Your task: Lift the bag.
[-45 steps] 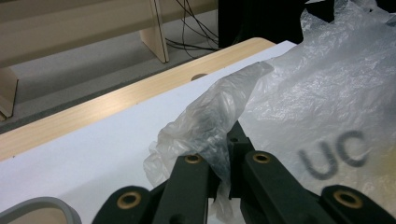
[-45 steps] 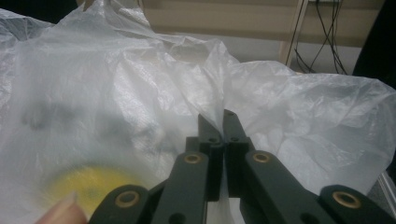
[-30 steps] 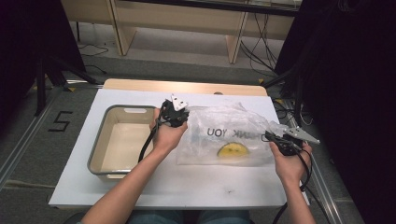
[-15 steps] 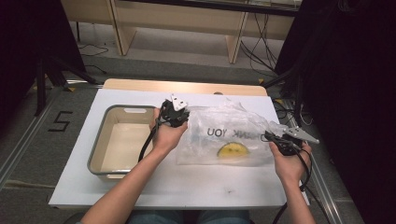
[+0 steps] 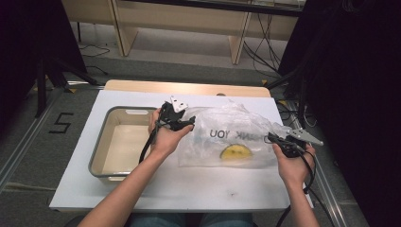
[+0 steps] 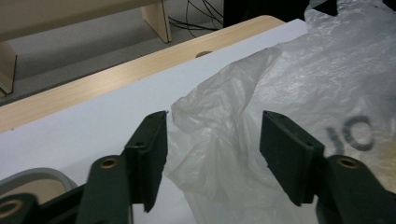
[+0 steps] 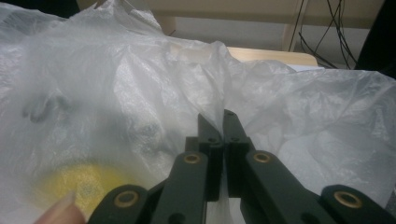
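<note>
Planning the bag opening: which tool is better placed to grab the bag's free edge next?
Left. The left tool is open, its jaws either side of a bunched edge of the plastic bag. The right tool is already shut on the bag.

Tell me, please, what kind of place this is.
Probably a lab or workshop set up for recording. A white table stands on a grey floor with a taped number, loose cables trail behind, and dark curtains hang at the sides.
</note>
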A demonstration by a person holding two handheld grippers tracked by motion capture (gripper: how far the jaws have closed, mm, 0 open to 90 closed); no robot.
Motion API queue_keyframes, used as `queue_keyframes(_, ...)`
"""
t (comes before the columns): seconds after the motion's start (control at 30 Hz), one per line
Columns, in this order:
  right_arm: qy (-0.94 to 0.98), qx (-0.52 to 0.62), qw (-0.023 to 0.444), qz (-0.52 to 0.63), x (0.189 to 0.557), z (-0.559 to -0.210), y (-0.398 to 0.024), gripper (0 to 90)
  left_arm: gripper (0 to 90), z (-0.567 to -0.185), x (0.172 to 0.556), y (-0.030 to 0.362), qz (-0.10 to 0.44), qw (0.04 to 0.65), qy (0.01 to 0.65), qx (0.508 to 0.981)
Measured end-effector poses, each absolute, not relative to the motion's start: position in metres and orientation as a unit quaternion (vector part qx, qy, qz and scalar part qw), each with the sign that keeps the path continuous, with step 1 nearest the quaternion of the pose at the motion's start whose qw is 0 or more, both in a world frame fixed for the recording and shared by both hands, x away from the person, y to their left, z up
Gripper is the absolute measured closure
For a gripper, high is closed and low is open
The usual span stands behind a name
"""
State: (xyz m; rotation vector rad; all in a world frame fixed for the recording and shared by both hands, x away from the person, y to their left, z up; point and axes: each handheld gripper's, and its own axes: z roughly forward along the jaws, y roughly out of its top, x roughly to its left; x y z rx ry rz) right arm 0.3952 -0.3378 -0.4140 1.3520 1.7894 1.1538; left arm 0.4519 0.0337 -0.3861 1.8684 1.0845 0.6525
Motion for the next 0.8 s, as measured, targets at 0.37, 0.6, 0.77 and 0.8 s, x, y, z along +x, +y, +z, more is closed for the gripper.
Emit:
queue_keyframes(0.37,0.673,0.513,0.304,0.438,0.395,-0.414,-0.338,89.8,27.7,-0.388,0.444,0.046,0.228,0.411,0.437,0.767)
queue_keyframes(0.6,0.673,0.509,0.311,0.438,0.394,-0.413,-0.340,88.7,27.4,-0.388,0.435,0.049,0.230,0.411,0.424,0.774)
queue_keyframes(0.77,0.672,0.508,0.316,0.437,0.392,-0.412,-0.341,84.3,27.6,-0.389,0.427,0.050,0.233,0.416,0.419,0.773)
queue_keyframes(0.8,0.672,0.506,0.319,0.437,0.392,-0.412,-0.341,82.5,27.6,-0.389,0.426,0.050,0.233,0.418,0.419,0.771)
